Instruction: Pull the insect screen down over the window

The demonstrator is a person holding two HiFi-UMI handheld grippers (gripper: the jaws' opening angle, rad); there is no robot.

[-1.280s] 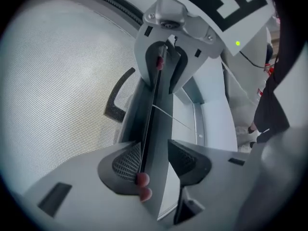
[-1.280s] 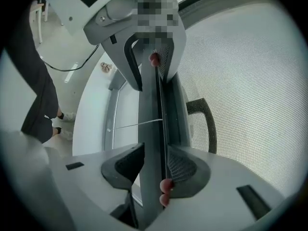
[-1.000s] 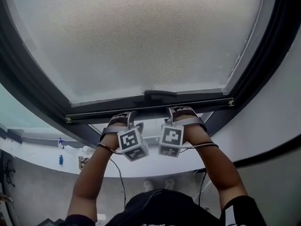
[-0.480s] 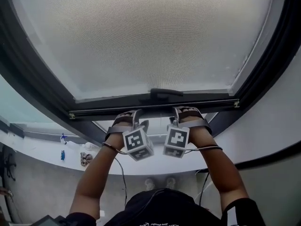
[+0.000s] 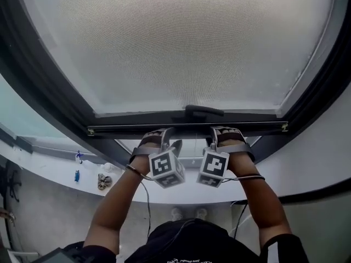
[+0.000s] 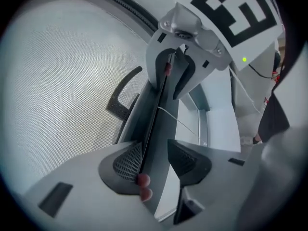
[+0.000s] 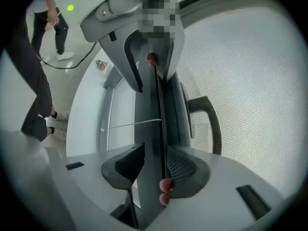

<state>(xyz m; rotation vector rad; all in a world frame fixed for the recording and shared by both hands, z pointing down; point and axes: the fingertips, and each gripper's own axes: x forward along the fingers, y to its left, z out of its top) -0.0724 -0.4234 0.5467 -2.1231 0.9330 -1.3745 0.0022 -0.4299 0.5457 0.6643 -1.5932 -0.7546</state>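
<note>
The grey mesh insect screen (image 5: pixel 181 48) fills the dark window frame (image 5: pixel 44 86) above me. Its dark bottom bar (image 5: pixel 186 129) runs level, with a black handle (image 5: pixel 204 112) at its middle. My left gripper (image 5: pixel 163 135) reaches up to the bar left of the handle, and my right gripper (image 5: pixel 220 132) to its right. In the left gripper view the bar (image 6: pixel 156 129) lies clamped between the pads of the left gripper (image 6: pixel 154 160). The right gripper view shows the bar (image 7: pixel 149 124) pinched the same way in the right gripper (image 7: pixel 154 165), beside the handle (image 7: pixel 207 121).
Below the bar a white sill (image 5: pixel 55 171) curves across, with a small blue bottle (image 5: pixel 77 175) and other small things on it. Cables hang from both grippers. A person (image 7: pixel 53 18) stands on the floor behind, seen in the right gripper view.
The whole head view has drifted a little down and to the right. Both grippers keep the same hold on the bar, on either side of the handle.
</note>
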